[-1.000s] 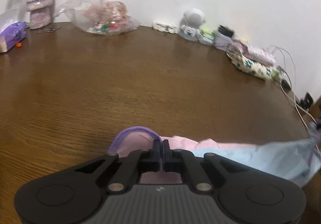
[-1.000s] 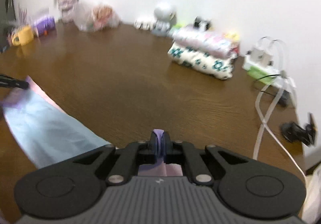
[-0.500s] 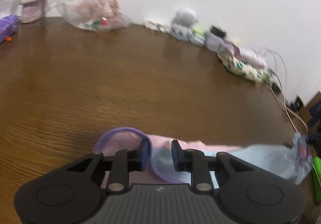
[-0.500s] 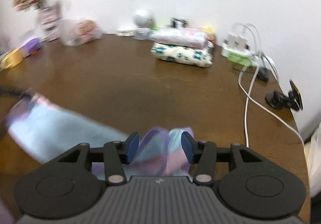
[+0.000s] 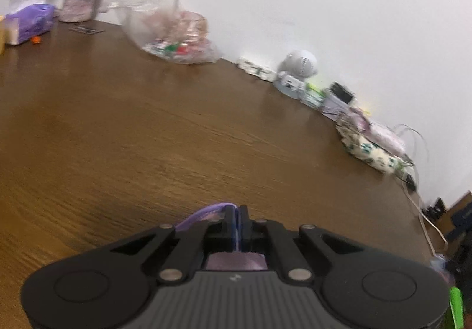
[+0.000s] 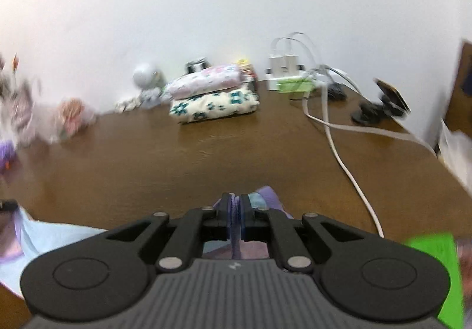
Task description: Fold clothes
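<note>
Left tool point(image 5: 237, 215) is seen clamped on a purple-edged fold of the garment point(image 5: 206, 212), fingers drawn together with cloth pinched between; right tool point(image 6: 235, 205) is likewise closed on a purple and pale-blue bunch of the same garment point(image 6: 262, 200); the rest of the cloth is seen as a pale-blue panel point(image 6: 56, 236) trailing off to the left of the right wrist view, low over the brown counter point(image 5: 147, 128), whether resting on it or hanging just above cannot be told through the blur; against the far wall two folded items point(image 6: 212, 99) are stacked, floral on top of a white-and-teal print, so some folding is judged done already; the piece in hand is judged mid-handling, gripped at two points and not laid flat or squared, with its folds yet to be made or finished; beyond lie a clear bag point(image 5: 174, 34), a white round figure point(image 5: 299, 68) and chargers with white cables point(image 6: 295, 75); compared with half a second ago, both tools are noted closed where they stood open around the cloth, and less of the garment is visible ahead of the left tool; a second ago both were also shut on it.
</note>
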